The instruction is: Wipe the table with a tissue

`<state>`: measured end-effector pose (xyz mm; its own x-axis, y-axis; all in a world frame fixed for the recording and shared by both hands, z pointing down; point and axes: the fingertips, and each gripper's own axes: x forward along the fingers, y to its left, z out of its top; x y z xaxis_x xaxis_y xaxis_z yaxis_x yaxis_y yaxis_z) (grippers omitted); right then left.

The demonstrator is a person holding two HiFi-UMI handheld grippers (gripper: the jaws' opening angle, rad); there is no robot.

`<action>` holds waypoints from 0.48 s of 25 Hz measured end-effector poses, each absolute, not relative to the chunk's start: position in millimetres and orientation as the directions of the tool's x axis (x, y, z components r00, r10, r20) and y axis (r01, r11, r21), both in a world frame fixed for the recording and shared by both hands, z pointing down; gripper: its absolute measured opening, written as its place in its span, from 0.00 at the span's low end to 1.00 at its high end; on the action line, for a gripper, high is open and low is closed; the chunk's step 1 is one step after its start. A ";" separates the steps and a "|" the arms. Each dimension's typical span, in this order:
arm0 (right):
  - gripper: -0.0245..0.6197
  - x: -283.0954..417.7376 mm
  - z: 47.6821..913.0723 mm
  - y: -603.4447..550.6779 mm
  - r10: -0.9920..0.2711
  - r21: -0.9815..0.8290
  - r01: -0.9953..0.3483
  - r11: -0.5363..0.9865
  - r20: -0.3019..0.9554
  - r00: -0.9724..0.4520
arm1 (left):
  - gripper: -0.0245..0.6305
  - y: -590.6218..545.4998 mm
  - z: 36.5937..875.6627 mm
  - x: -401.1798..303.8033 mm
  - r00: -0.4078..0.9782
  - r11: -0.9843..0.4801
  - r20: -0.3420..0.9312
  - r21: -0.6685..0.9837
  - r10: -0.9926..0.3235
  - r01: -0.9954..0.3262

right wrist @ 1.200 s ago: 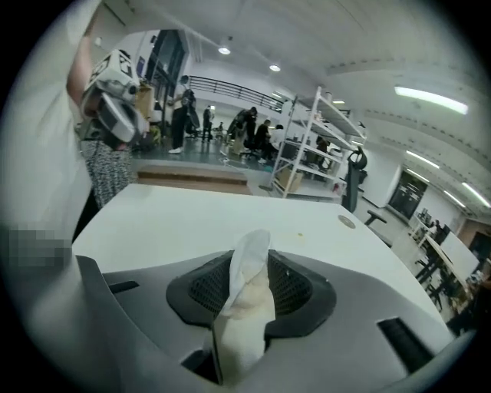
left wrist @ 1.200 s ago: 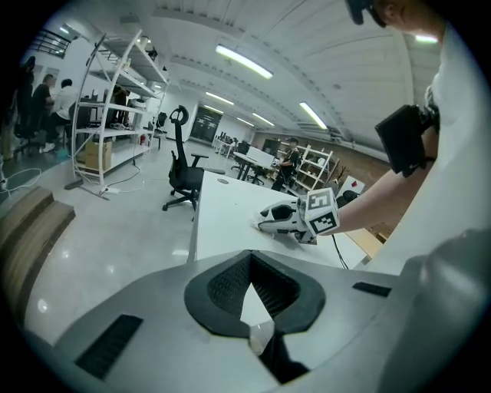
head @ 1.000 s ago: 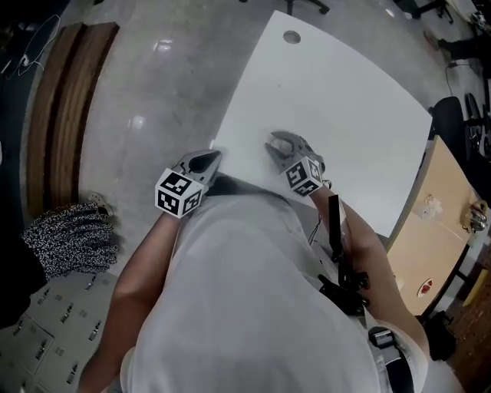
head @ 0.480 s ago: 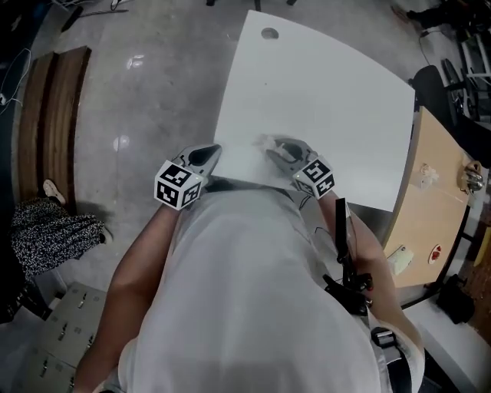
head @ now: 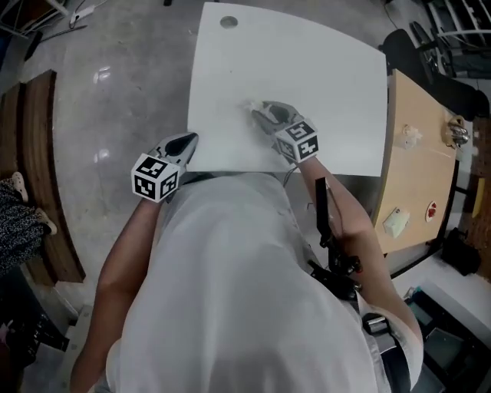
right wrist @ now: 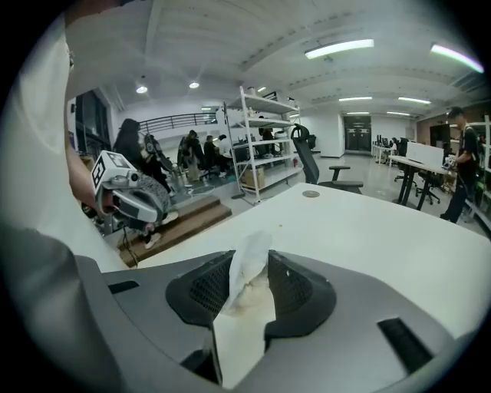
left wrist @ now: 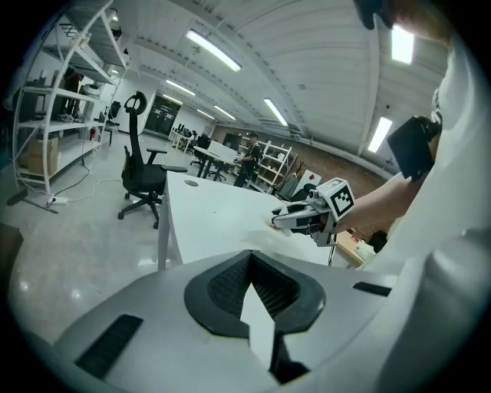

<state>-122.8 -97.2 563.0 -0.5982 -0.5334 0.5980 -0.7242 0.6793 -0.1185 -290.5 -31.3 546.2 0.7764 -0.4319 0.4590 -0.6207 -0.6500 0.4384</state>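
Note:
The white table [head: 322, 69] lies in front of me. A crumpled white tissue [head: 251, 105] sits between the jaws of my right gripper [head: 261, 113], just in from the table's near edge. In the right gripper view the tissue [right wrist: 247, 269] stands up between the two black pads, and the right gripper [right wrist: 249, 280] is shut on it. My left gripper [head: 186, 141] hangs just off the table's near left corner, over the floor, holding nothing. In the left gripper view its jaws [left wrist: 252, 287] meet at the tips, and the right gripper [left wrist: 295, 221] shows beyond them.
A round cable hole [head: 229, 22] marks the table's far left corner. A wooden desk [head: 418, 176] with small items adjoins the table's right side. A wooden bench [head: 34, 153] lies on the floor at left. A black office chair [left wrist: 142, 173] stands beyond the table.
My right gripper has rolled and moved farther in from the table's near edge with the tissue still in it. The left gripper has stayed by the near left corner.

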 end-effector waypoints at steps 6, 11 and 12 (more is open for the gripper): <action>0.23 -119.4 569.6 -123.4 -0.499 -0.104 -0.701 0.705 0.630 -0.595 | 0.04 -44.4 535.5 -284.7 0.748 -0.615 0.464 0.433 -0.475 -0.659; 0.23 -110.7 577.5 -163.4 -0.508 -0.073 -0.708 0.703 0.645 -0.571 | 0.04 -49.3 544.0 -287.3 0.713 -0.563 0.481 0.439 -0.510 -0.700; 0.23 -108.4 580.7 -171.7 -0.511 -0.069 -0.709 0.702 0.645 -0.568 | 0.04 -48.3 547.8 -285.5 0.705 -0.551 0.487 0.441 -0.516 -0.708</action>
